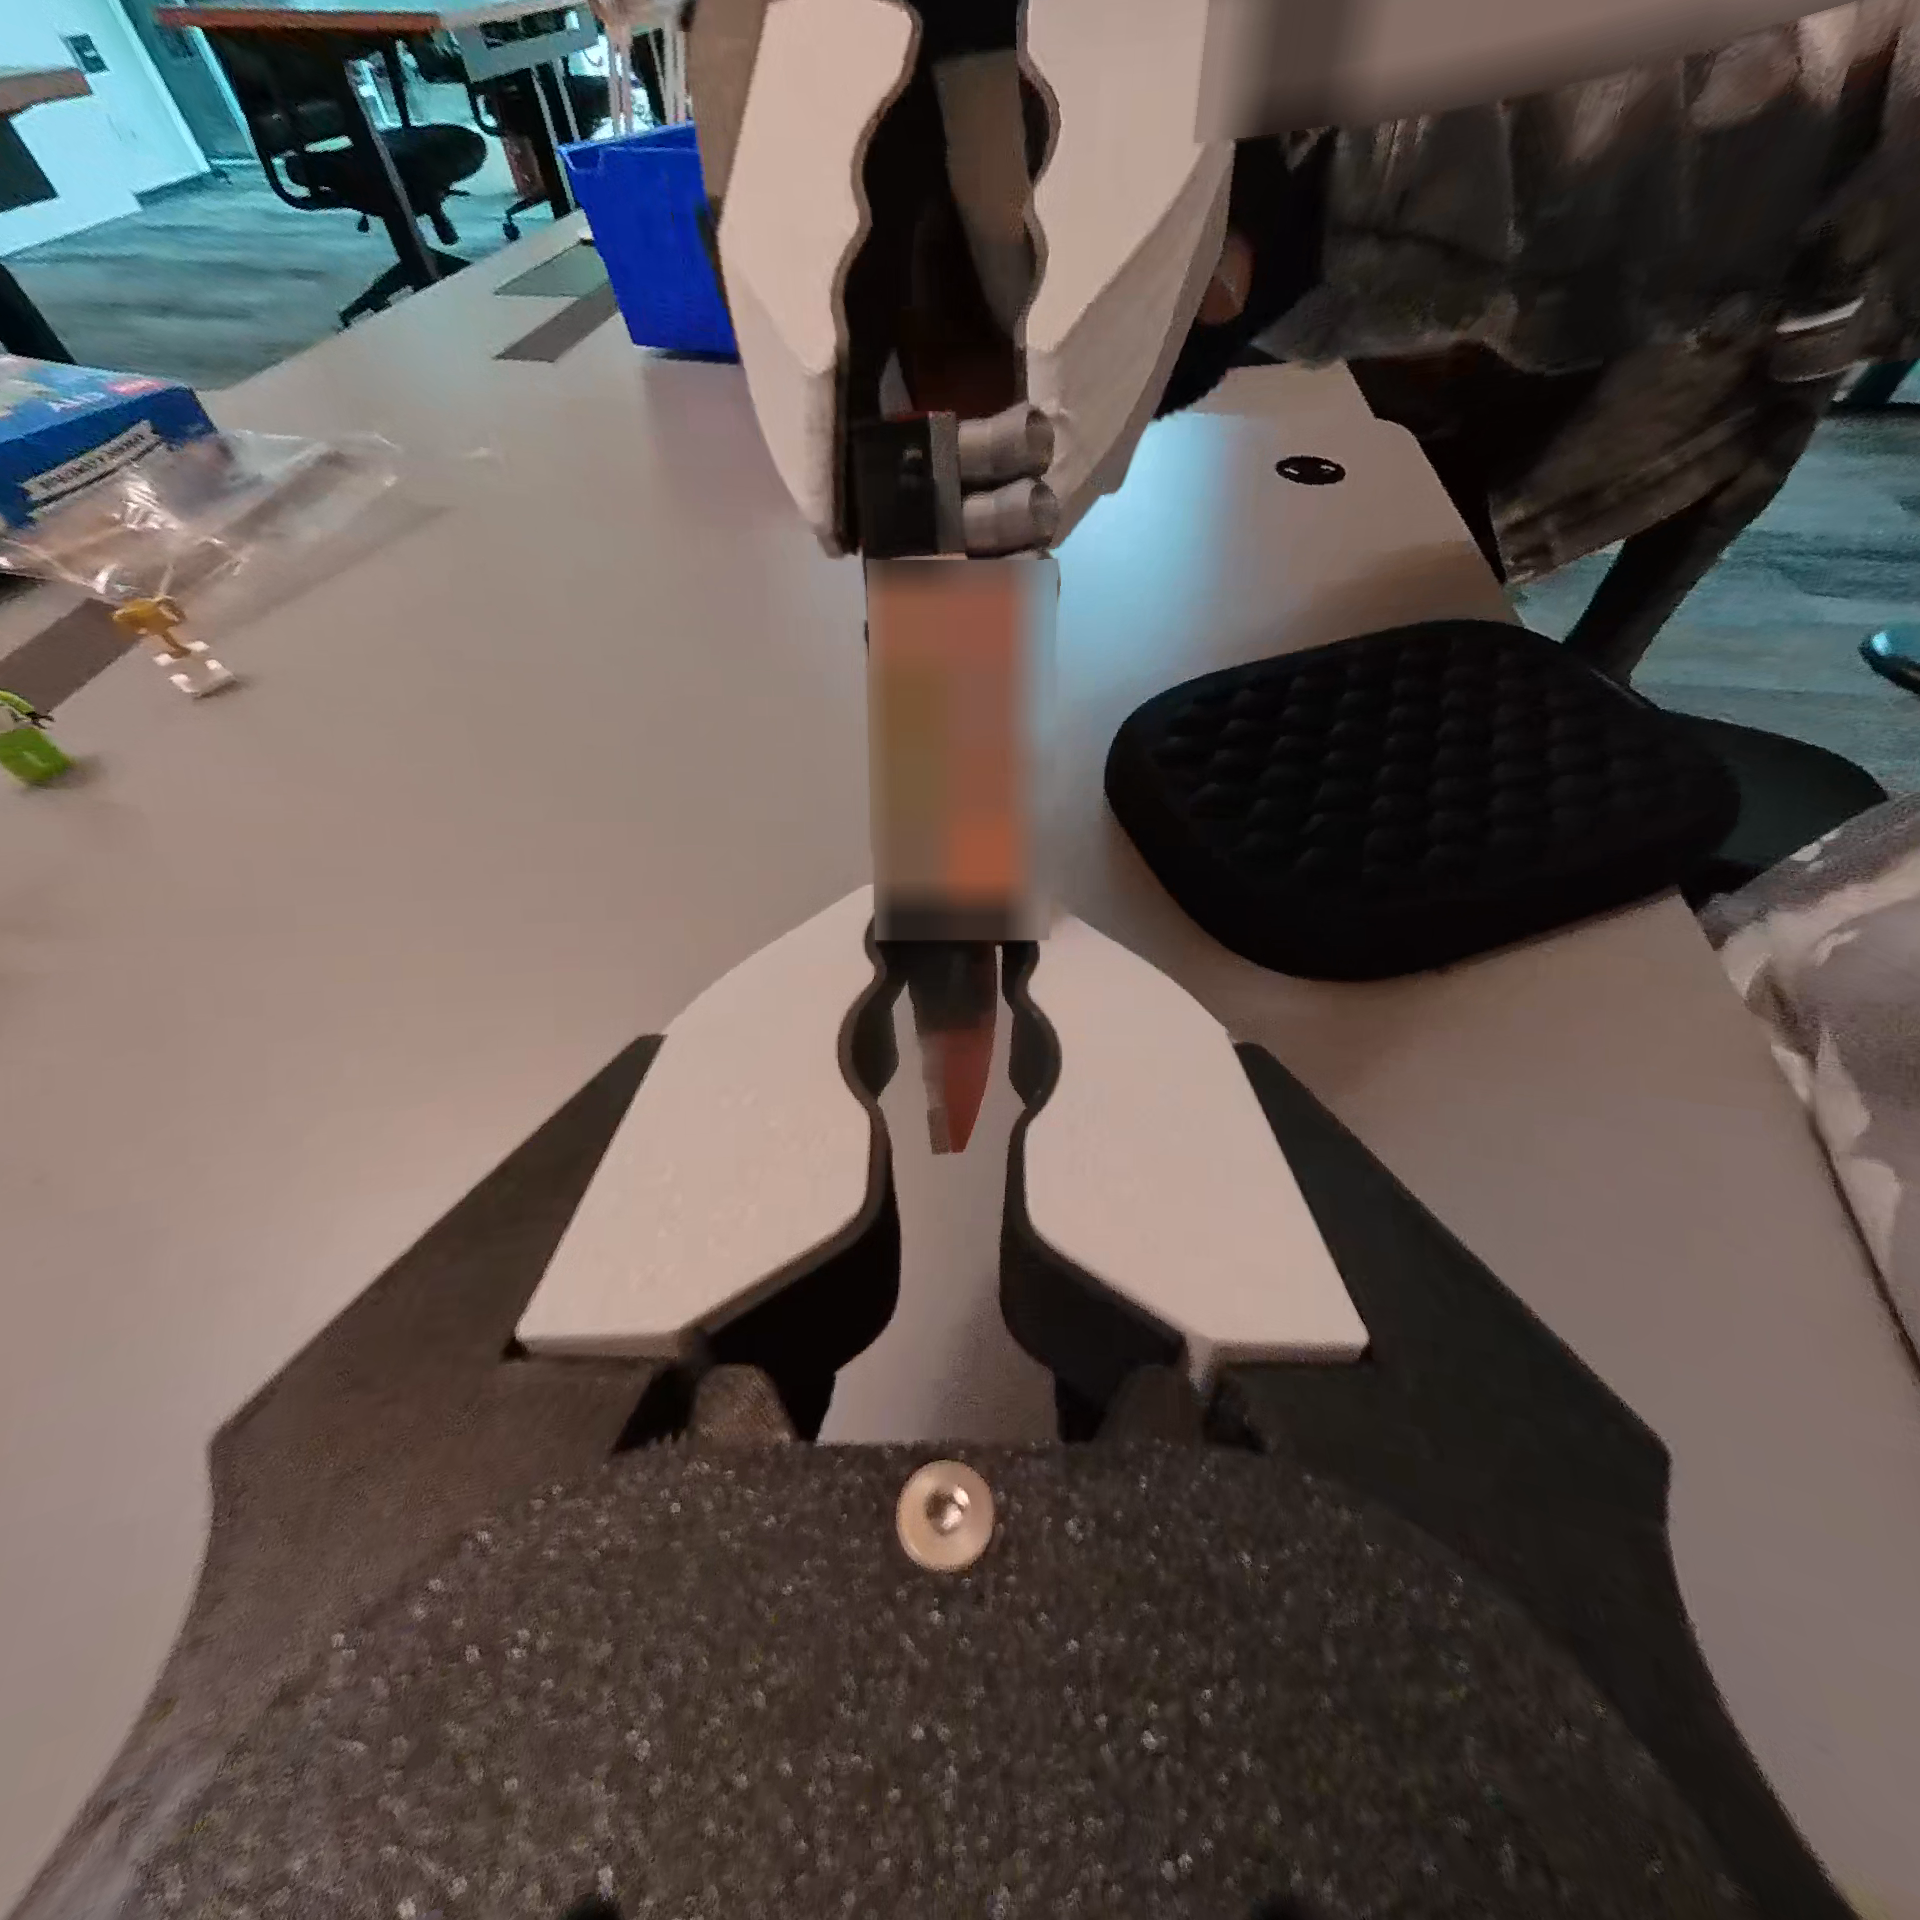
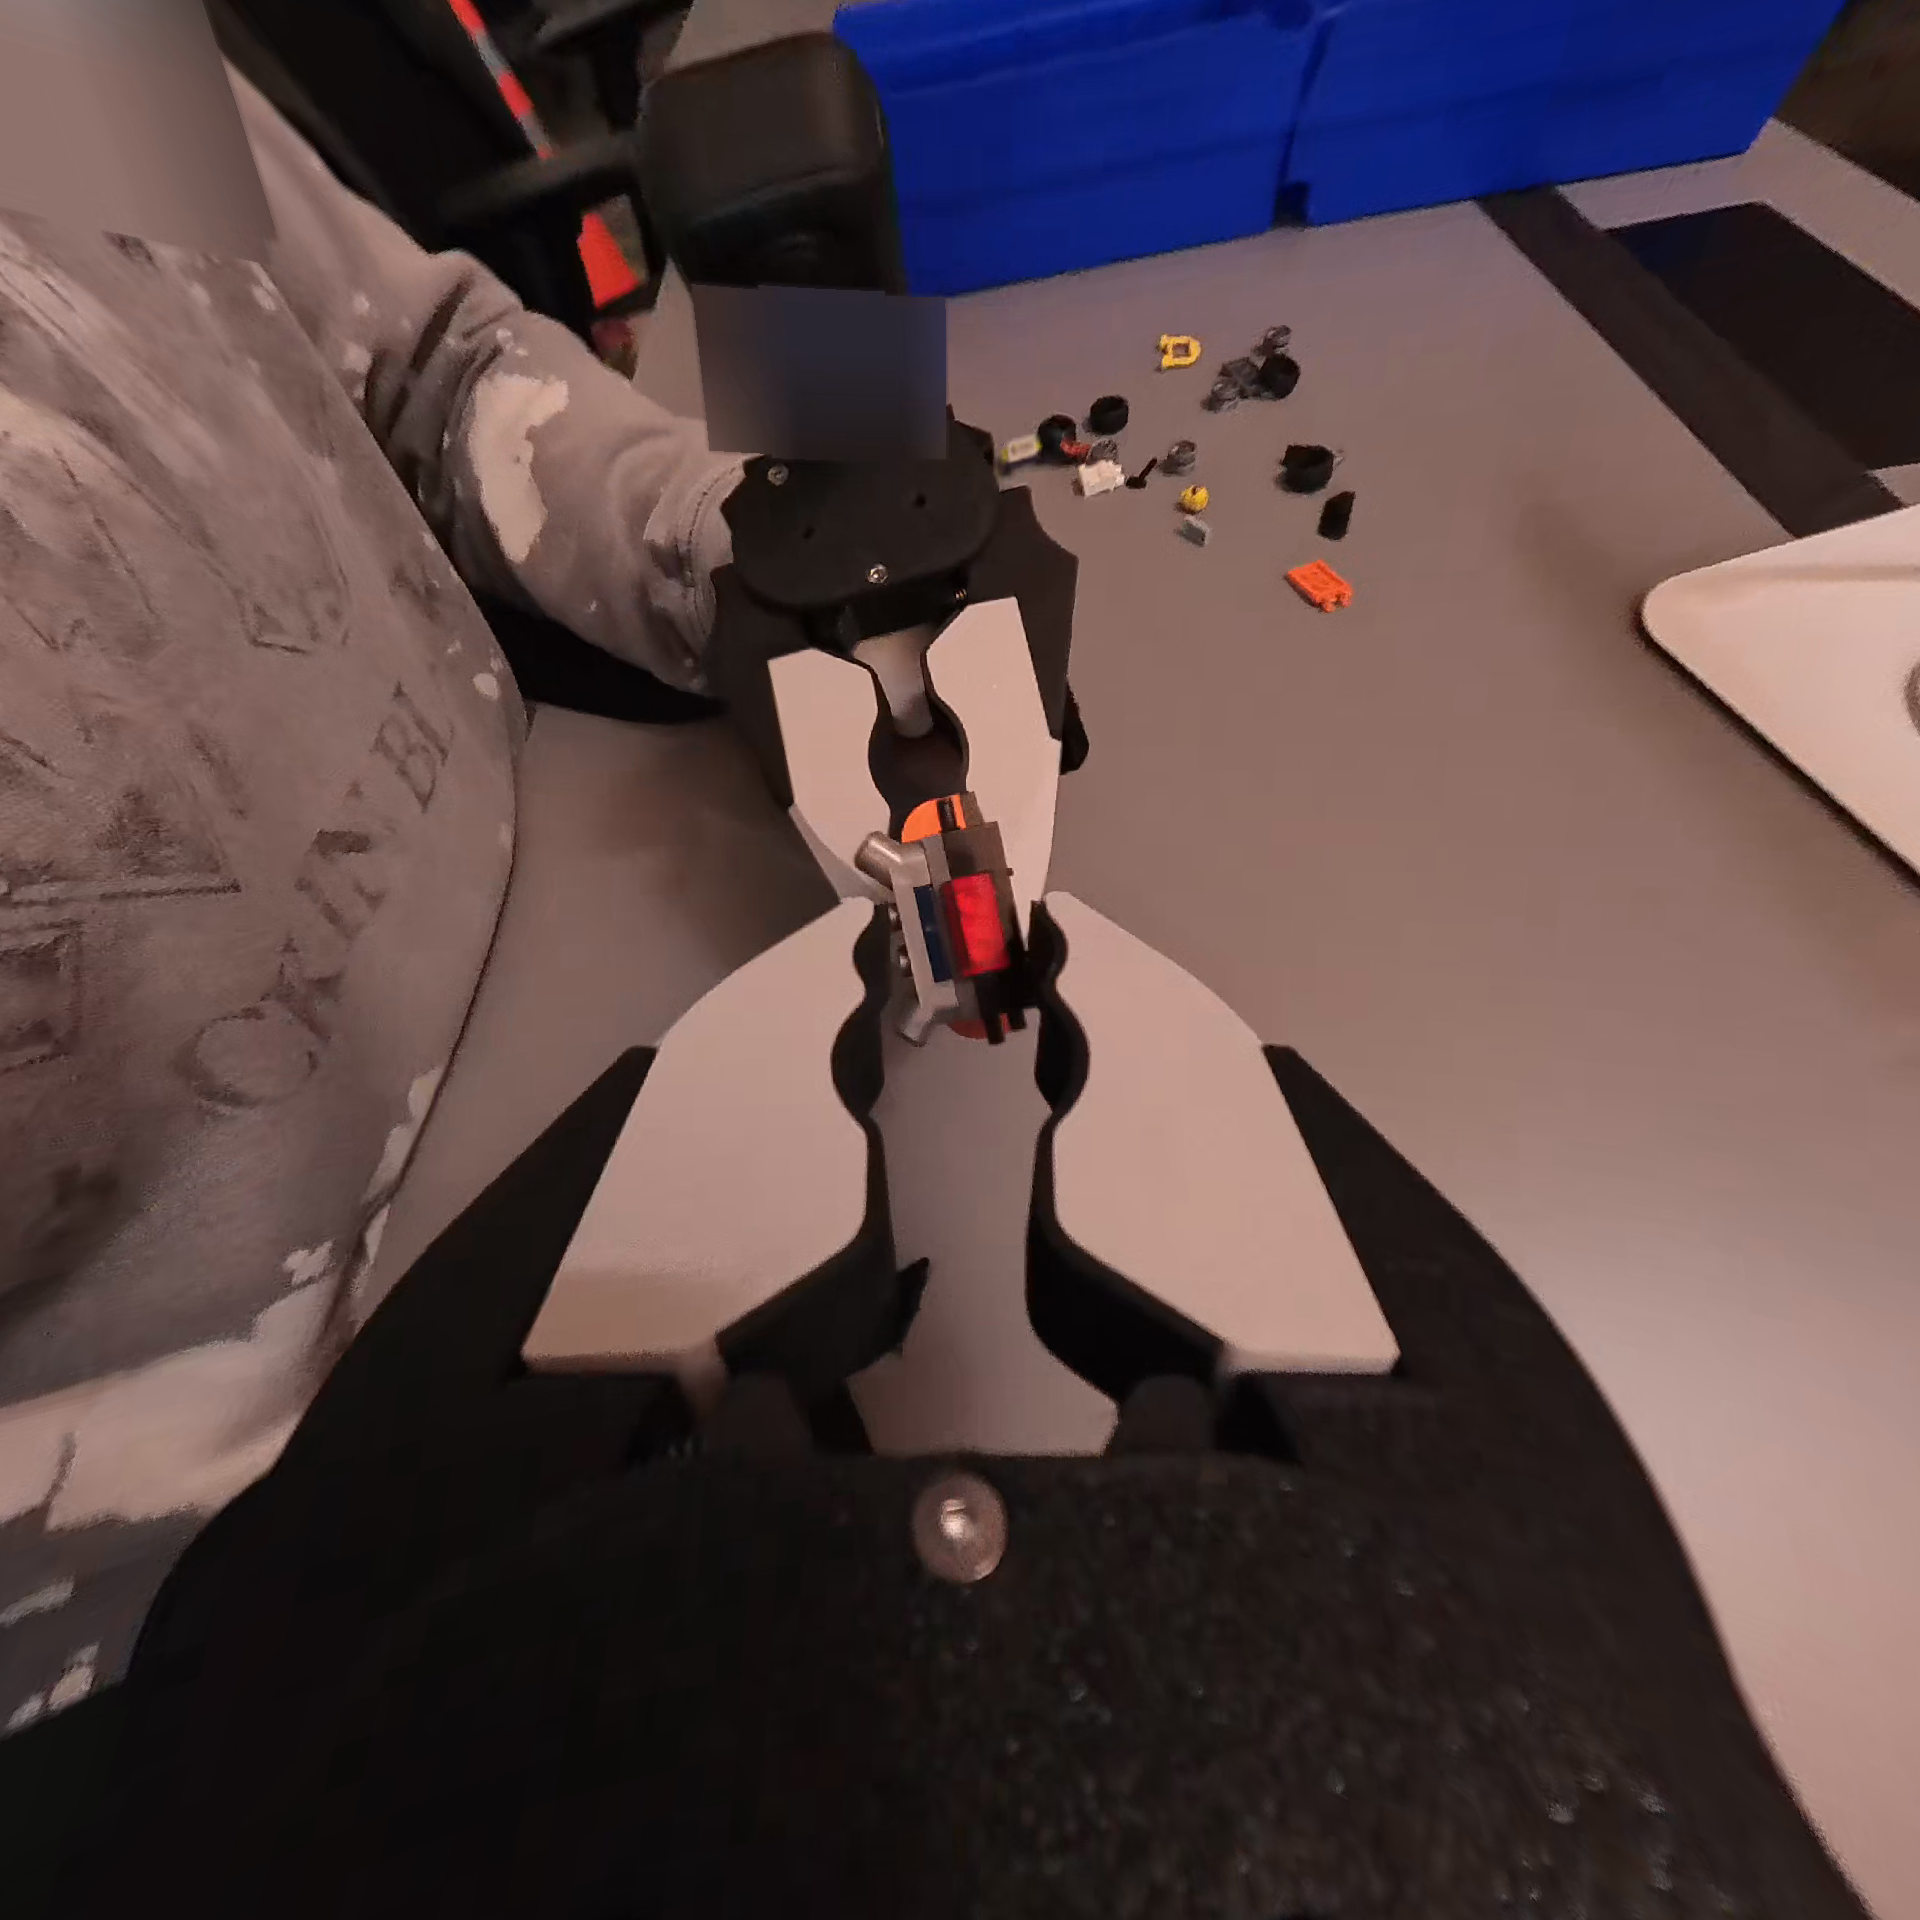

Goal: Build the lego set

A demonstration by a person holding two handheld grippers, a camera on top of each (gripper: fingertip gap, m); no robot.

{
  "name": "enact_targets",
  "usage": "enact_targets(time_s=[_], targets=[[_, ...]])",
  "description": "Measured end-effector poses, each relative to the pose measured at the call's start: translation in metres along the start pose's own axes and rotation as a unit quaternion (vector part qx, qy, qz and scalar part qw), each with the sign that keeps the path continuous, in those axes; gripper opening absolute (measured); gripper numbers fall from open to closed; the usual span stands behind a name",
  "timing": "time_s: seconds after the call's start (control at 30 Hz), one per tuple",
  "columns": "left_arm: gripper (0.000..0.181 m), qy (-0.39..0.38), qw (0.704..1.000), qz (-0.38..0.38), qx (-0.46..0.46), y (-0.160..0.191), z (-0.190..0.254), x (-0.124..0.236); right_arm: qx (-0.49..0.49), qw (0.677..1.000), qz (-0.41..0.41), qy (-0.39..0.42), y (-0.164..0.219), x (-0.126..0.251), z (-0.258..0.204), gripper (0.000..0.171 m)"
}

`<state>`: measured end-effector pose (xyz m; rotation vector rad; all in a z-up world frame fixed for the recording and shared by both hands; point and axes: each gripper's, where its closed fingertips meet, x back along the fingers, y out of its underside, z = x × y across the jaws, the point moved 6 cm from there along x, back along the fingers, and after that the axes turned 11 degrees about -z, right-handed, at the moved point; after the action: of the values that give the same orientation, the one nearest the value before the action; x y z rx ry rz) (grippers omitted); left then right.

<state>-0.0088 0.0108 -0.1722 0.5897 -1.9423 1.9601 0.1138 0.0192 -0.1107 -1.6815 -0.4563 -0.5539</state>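
Grey tabletop (image 2: 1455, 935), both tongs meeting above it.
Right gripper (image 2: 961, 971) and left gripper (image 2: 940, 821), tip to tip, each pinch one end of the small lego assembly (image 2: 956, 920), lifted off the table; loose lego pieces (image 2: 1195, 457) lie beyond, before blue bins (image 2: 1143, 135).

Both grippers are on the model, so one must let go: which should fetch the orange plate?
The right gripper, probably. The orange plate lies ahead of its fingers; the left gripper points away from it while gripping the model.
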Motion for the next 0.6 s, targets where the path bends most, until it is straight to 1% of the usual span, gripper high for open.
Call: enact_targets(time_s=[0.07,0.13,0.17,0.2,0.27,0.3,0.33,0.43,0.47,0.53,0.6], targets=[[0.017,0.022,1.000,0.013,0.010,-0.002,0.002,0.002,-0.026,0.999,0.030,0.005,0.003,0.001,-0.003,0.024],[0.020,0.046,0.997,0.056,0.036,-0.007,0.000,0.007,-0.087,0.993,0.084,-0.001,0.002,0.006,-0.003,0.023],[0.023,0.043,0.995,0.081,0.045,-0.011,-0.003,0.012,-0.126,0.985,0.117,-0.008,0.002,0.008,-0.001,0.022],[0.031,0.023,0.994,0.098,0.046,-0.013,-0.007,0.016,-0.169,0.973,0.154,-0.016,0.002,0.012,0.002,0.022],[0.042,-0.031,0.994,0.100,0.018,-0.014,-0.015,0.023,-0.260,0.932,0.249,-0.049,0.000,0.020,0.008,0.022],[0.044,-0.060,0.993,0.102,-0.001,-0.014,-0.018,0.026,-0.295,0.906,0.295,-0.070,-0.001,0.024,0.010,0.022],[0.044,-0.089,0.990,0.110,-0.016,-0.015,-0.021,0.029,-0.326,0.885,0.323,-0.077,0.000,0.024,0.013,0.022],[0.041,-0.181,0.974,0.129,-0.051,-0.021,-0.026,0.039,-0.372,0.858,0.348,-0.062,0.002,0.010,0.013,0.022],[0.039,-0.208,0.967,0.128,-0.068,-0.022,-0.027,0.042,-0.390,0.844,0.361,-0.071,0.002,0.005,0.012,0.022],[0.038,-0.246,0.955,0.126,-0.104,-0.025,-0.026,0.047,-0.419,0.817,0.389,-0.079,0.004,-0.003,0.012,0.022],[0.037,-0.275,0.945,0.114,-0.132,-0.025,-0.026,0.051,-0.434,0.802,0.402,-0.083,0.007,-0.008,0.013,0.022]])
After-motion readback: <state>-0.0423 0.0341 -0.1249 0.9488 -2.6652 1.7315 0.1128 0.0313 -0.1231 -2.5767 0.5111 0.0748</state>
